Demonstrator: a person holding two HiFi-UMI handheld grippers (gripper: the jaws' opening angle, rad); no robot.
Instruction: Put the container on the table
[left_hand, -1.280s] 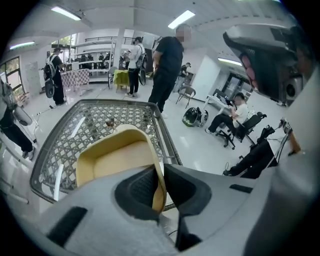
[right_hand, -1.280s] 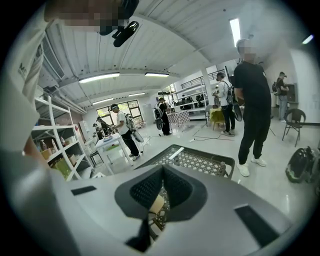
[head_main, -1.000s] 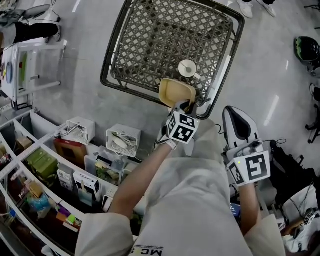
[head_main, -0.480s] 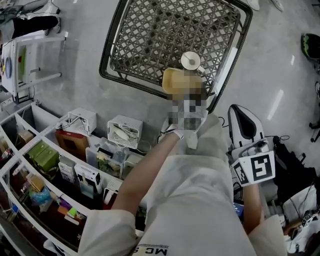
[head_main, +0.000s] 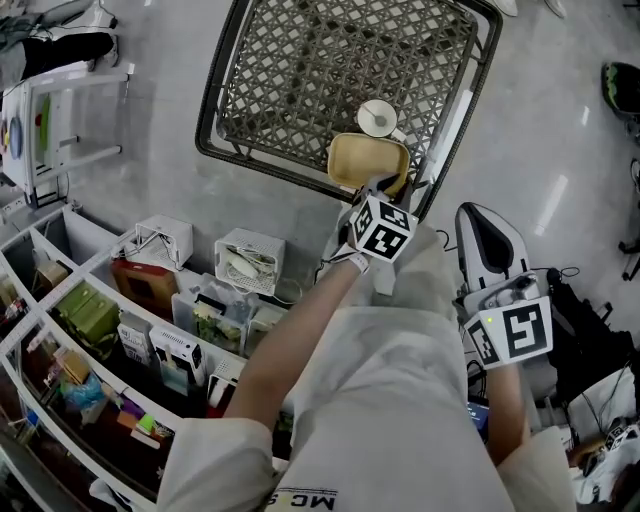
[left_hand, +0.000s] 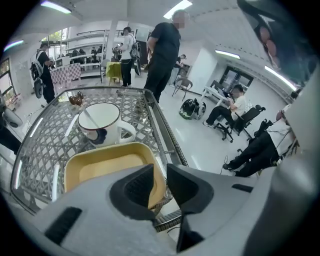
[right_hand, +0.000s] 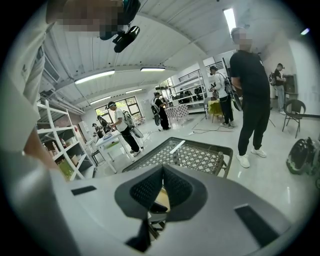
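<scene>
Gripped yellow rectangular plastic container (left_hand: 100, 164) by rim with left tool (left_hand: 160, 174), at grey lattice metal tabletop (head_main: 300, 70) edge; kept right tool (right_hand: 161, 189) closed, empty.

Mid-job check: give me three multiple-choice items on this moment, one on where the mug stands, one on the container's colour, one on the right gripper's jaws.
1. Where does the white mug with a dark rim stand relative to the yellow rectangular plastic container on the grey lattice-top metal table?
A. Just beyond it, farther from the person
B. Inside it
C. On the floor

2. What colour is the container?
A. Blue
B. Yellow
C. Red

3. How do the jaws of the right gripper stand?
A. Wide apart
B. Closed on the mug
C. Together, with nothing between them

Answers:
1 A: the head view shows the mug on the lattice just past the container's far edge.
2 B: both the head view and the left gripper view show it pale yellow.
3 C: the right gripper view shows the two pads meeting, well away from the table.
</scene>
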